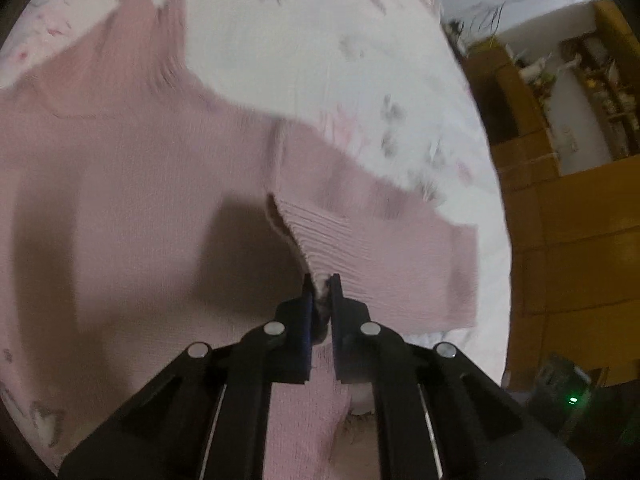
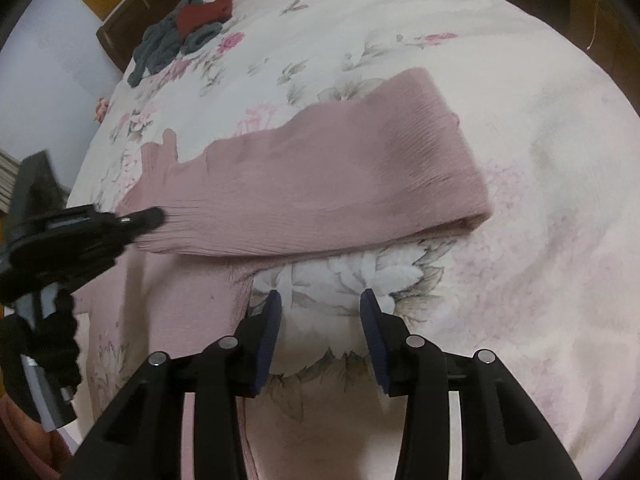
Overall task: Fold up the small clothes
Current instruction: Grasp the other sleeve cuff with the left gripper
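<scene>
The bed [image 2: 540, 168] carries everything here, its pale floral cover spread wide, and across the middle of it lies the dusty pink knit top [image 2: 320, 184], the thing I am folding, with one sleeve already laid over the body. My left tongs [image 1: 320, 280] are pressed together on a ribbed edge of that top, lifting a ridge of cloth clear of the cover. My right tongs [image 2: 320, 300] hover spread and empty over bare cover, just beside the near edge of the top. To do this fold well, I judge I should carry the pinched edge low and level across the body, keep the knit lightly taut so it does not bunch, and bring the right tongs down on the fold line to pin it before I let go. The cover is soft and quilted, so cloth may drag on it and wrinkle. Toward the far left corner of the bed sits a small heap of grey and dark red clothes [image 2: 180, 36]. Beyond the bed's right edge I see wooden shelving [image 1: 592, 92], blurred by motion.
</scene>
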### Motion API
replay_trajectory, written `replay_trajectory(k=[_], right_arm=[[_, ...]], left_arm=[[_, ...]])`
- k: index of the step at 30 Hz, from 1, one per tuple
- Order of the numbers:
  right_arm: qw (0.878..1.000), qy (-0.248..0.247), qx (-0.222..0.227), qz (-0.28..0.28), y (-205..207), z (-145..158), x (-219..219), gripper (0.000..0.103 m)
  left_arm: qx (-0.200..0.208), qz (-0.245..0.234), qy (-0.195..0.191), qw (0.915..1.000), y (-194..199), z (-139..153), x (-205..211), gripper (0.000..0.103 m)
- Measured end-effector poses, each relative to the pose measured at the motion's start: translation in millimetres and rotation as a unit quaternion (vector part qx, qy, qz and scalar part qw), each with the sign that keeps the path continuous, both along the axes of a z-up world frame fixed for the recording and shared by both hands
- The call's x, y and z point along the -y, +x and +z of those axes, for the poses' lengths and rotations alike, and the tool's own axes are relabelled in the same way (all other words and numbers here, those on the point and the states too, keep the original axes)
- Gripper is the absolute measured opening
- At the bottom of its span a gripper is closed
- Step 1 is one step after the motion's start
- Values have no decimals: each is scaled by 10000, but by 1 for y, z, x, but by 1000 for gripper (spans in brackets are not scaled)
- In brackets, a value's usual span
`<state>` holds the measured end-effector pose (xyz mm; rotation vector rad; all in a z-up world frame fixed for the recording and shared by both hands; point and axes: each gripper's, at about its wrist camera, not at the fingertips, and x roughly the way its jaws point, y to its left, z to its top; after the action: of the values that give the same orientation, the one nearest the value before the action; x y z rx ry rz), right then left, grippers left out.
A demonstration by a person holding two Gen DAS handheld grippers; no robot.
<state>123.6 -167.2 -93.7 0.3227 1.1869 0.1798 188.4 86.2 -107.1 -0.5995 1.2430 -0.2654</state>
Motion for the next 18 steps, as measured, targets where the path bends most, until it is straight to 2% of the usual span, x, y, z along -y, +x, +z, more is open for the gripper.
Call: replay_trajectory(k=[4,7,10,18], right_arm=[[9999,46,68,-103,3,6,6,42],[9997,148,83,-199,8,9,10,42],[9994,230,97,-258,14,10,11,42],[9991,403,28,120,36,5,-19,47]], left_arm=[[365,341,381,9980,-12,26,-36,5],[474,530,645,9954,-21,40,-66,5],[564,749,1083,9897,-31,52,-102,5],[543,1458,1756,9721,-53,70,-197,5]])
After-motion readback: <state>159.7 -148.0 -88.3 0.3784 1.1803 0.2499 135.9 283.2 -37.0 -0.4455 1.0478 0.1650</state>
